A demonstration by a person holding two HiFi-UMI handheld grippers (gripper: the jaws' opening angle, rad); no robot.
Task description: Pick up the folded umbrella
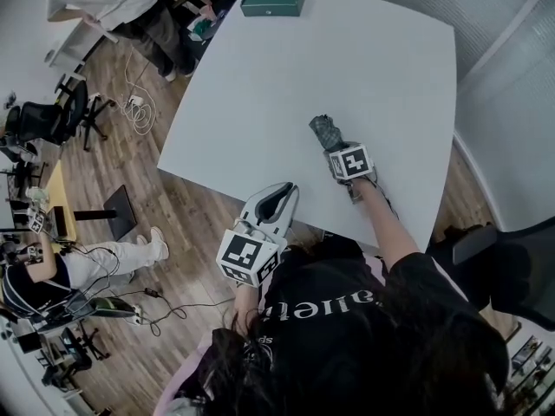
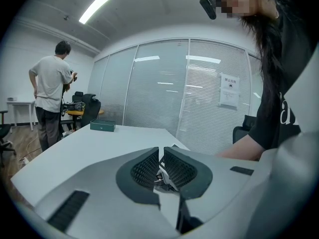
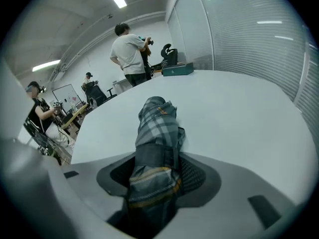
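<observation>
While our right gripper [image 3: 158, 167] fingers [image 3: 193, 176] clamp the plaid folded umbrella [image 3: 157, 123] on the white table [image 1: 347, 59], our left gripper [image 2: 161, 166] fingers [image 2: 182, 171] sit closed, empty; we can't read the wall notice [image 2: 229, 90].

The umbrella [image 3: 155, 133] is grey plaid with thin yellow lines and a darker band. The tabletop [image 1: 347, 68] is white, the box [image 1: 272, 1] dark green, the floor [image 1: 173, 232] brown wood-grain.

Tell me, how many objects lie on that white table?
2: a folded umbrella near the front, between the right gripper's jaws, and a green box at the far edge.
</observation>
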